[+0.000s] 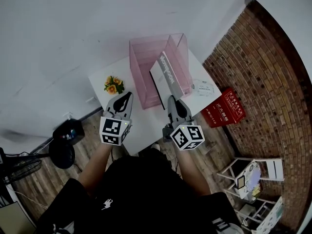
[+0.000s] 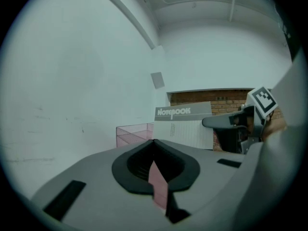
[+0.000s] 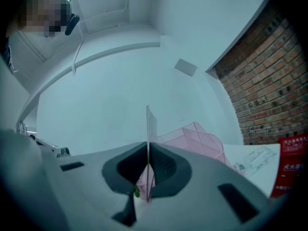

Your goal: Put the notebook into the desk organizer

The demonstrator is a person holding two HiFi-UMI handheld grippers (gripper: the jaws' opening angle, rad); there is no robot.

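Note:
A grey-and-white notebook [image 1: 165, 74] stands upright on its edge over the pink see-through desk organizer [image 1: 146, 57] on the white table [image 1: 141, 126]. My right gripper [image 1: 171, 99] is shut on the notebook's near lower corner. In the right gripper view the notebook [image 3: 148, 121] shows edge-on as a thin line between the jaws, with the organizer [image 3: 199, 138] behind it. My left gripper [image 1: 127, 96] hovers left of the organizer, shut and holding nothing. In the left gripper view the notebook [image 2: 185, 126] faces me, and the right gripper [image 2: 211, 122] grips its right side.
A small pot of yellow flowers [image 1: 113, 84] sits at the table's left. A printed sheet [image 1: 202, 87] lies right of the organizer. A red box [image 1: 224, 108] stands on the floor by the brick wall [image 1: 263, 72]. A fan [image 1: 63, 150] is at the lower left.

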